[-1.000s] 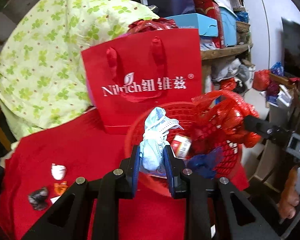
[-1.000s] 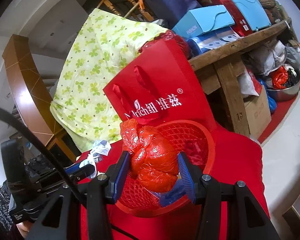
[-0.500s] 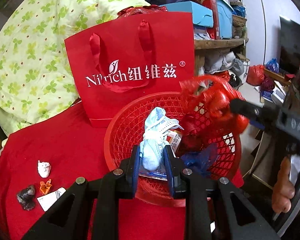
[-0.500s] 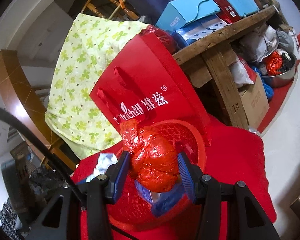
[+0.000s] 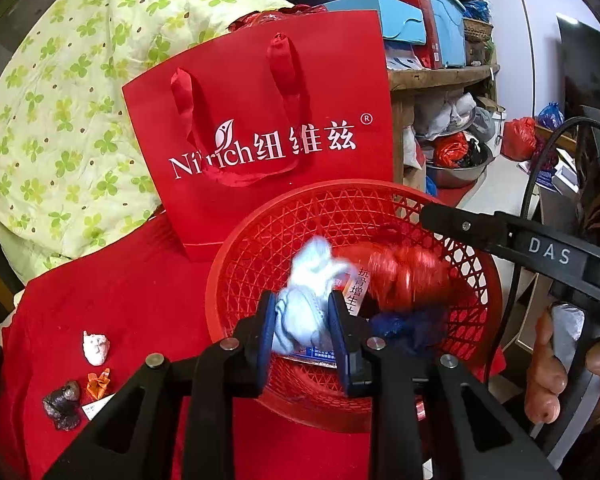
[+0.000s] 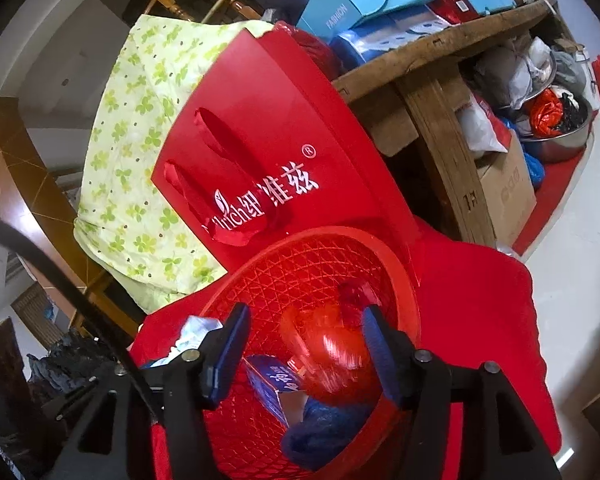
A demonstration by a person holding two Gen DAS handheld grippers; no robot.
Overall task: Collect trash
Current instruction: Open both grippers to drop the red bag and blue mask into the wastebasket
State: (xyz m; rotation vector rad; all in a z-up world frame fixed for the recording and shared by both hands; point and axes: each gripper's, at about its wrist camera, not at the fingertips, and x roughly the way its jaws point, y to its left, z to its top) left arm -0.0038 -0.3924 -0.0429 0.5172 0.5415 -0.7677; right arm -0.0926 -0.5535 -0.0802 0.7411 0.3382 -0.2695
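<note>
- The red gift bag (image 5: 260, 136) stands behind the red mesh basket (image 5: 236, 264), printed "Ni'rich" with Chinese characters and an ® mark.
- Step in hand, I judge: dropping trash into the basket.
- The right gripper (image 6: 306, 344) has just been opening; its jaws stand apart over the basket, the red plastic wad (image 6: 328, 352) loose between them (blurred, apparently falling).
- The left gripper (image 5: 304, 320) has narrow jaws pinching the pale blue mask (image 5: 304, 304) above the basket; releasing comes next.
- Small scraps (image 5: 96, 346) wait on the red cloth (image 5: 112, 280).
- The right gripper's arm reads "DAS".
</note>
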